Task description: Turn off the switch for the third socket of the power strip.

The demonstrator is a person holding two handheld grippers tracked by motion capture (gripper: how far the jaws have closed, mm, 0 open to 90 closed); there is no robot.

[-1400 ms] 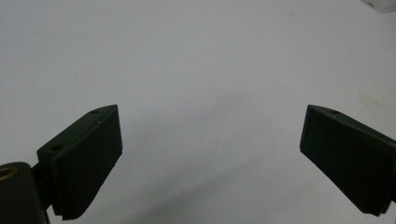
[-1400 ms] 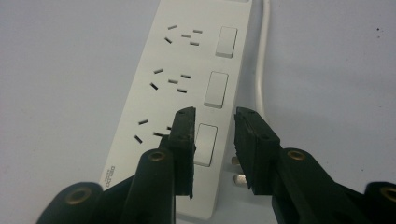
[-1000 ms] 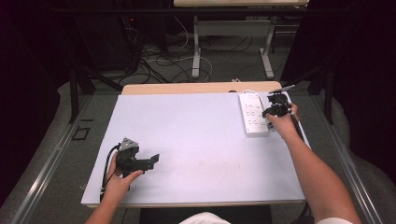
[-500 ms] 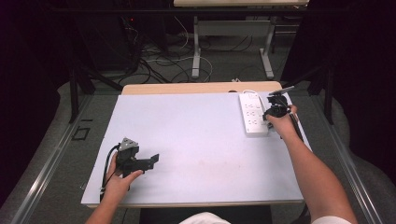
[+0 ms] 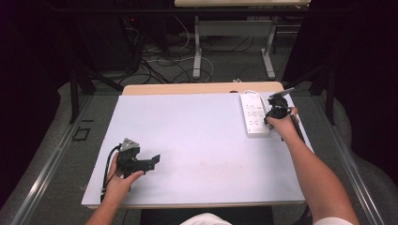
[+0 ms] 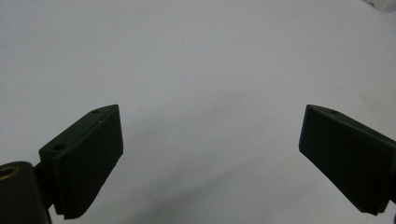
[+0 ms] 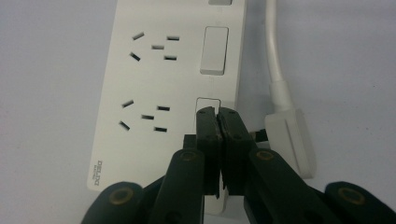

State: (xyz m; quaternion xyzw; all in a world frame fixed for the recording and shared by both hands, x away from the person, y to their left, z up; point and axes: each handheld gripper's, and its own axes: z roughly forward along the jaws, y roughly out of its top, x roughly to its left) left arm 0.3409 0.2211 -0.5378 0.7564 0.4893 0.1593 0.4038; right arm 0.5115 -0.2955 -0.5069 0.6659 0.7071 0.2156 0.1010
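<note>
White power strip [image 7: 159,93], rocker switches, white plug [image 7: 292,140] alongside.

Both grippers are all black plastic. The left gripper [image 5: 149,161] at the lower left of the high view has a grey three-cornered plate on top and a black cable looping off its back. Its jaws are chunky wedge-shaped blocks with ribbed inner faces and small screw holes. The right gripper [image 7: 217,116] has rounded arms with brassy pivot screws. The person wears white short sleeves, bare forearms.
</note>
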